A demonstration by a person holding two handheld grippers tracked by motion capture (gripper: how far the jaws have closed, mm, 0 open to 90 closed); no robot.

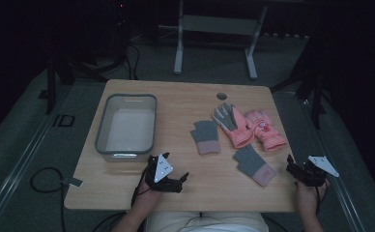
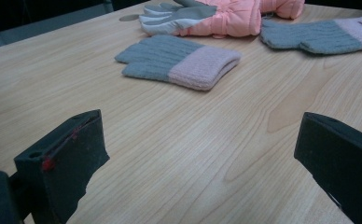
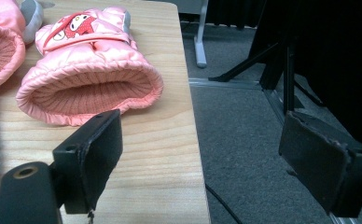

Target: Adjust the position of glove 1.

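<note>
Judging by the layout, the work is putting gloves into the bin (image 1: 126,126), and none of it is done yet; the bin stands empty at the left of the table (image 1: 185,96), and all four gloves lie on the wood to the right of it. Nearest the bin is a grey glove (image 1: 206,137) with a pink cuff; just beyond that, farther from the bin, a pink glove (image 1: 234,126) with grey fingers and its pink mate (image 1: 265,129) lie side by side, touching; a second grey glove (image 1: 254,165) lies to the right of the bin toward the near edge, apart from the first. So everything is left: each glove must be picked up and carried across to the bin. The left gripper (image 1: 168,178) sits low over the near edge, just below the bin's near right corner; its jaws stand wide apart with bare wood between them, and in the left gripper view the first grey glove (image 2: 179,61) lies ahead of it, untouched. The right gripper (image 1: 302,172) hangs at the table's right edge, well away from the bin, jaws likewise spread and holding nothing; in its own view the pink mate's (image 3: 88,77) ribbed cuff gapes just past the left jaw, close but not touching, so that glove looks like its likeliest first pick.
</note>
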